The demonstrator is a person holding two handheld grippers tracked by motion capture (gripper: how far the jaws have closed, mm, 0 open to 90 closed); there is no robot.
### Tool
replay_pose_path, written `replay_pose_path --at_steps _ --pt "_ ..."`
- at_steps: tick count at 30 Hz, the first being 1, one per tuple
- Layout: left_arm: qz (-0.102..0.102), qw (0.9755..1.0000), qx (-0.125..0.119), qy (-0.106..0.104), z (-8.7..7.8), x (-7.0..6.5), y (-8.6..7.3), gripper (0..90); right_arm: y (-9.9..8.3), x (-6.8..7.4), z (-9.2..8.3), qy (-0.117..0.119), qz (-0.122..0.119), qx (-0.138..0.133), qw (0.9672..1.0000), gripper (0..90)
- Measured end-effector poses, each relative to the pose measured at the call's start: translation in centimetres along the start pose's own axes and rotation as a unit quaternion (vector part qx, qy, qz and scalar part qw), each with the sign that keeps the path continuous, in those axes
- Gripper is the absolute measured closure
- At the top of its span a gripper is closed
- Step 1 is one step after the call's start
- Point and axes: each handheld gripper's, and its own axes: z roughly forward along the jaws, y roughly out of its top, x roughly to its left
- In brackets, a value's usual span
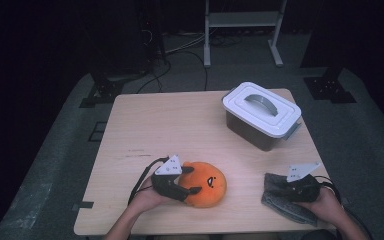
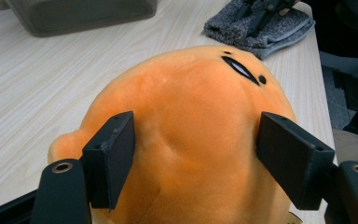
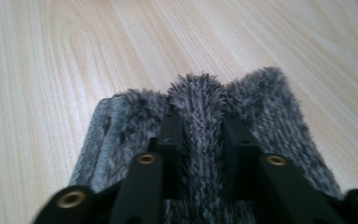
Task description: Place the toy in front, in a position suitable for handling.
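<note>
High view: pale wooden table (image 1: 180, 125) on grey floor (image 1: 370, 130), dark room.

Hidden, cropped and blurred parts

In the high view, near half of the grey cloth (image 1: 280, 202) buried under the right tongs (image 1: 286, 192) and hand (image 1: 325, 202), forearms cut off at the bottom edge, room beyond the worktop (image 1: 180, 125) lost in darkness. In the left gripper view, lower end of the orange plush toy (image 2: 191, 130) cropped by the bottom edge, its flanks masked by the pads (image 2: 114, 154) of the left tongs (image 2: 200, 161), dark tub (image 2: 84, 14) sliced by the top edge, lid out of frame. In the right gripper view, cloth's near part concealed behind the black jaws, far fringe and wood grain soft with blur.
</note>
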Motion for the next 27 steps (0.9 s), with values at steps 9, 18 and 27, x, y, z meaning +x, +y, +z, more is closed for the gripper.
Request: replay_pose_path --at_steps 9,18,27 --pt "-0.009 0.9999 -0.003 -0.005 0.1 0.2 -0.1 28.3 1.1 -0.5 -1.0 0.025 0.021 -0.044 0.9985 79.4" --pt "-0.008 1.0 -0.002 -0.004 0.1 0.2 -0.1 28.2 7.1 1.4 -3.2 0.07 -0.026 -0.155 0.9851 79.2" --pt "-0.007 1.0 -0.002 -0.005 0.1 0.3 -0.1 28.2 12.6 4.6 -0.2 0.135 -0.086 -0.192 0.9683 78.8"
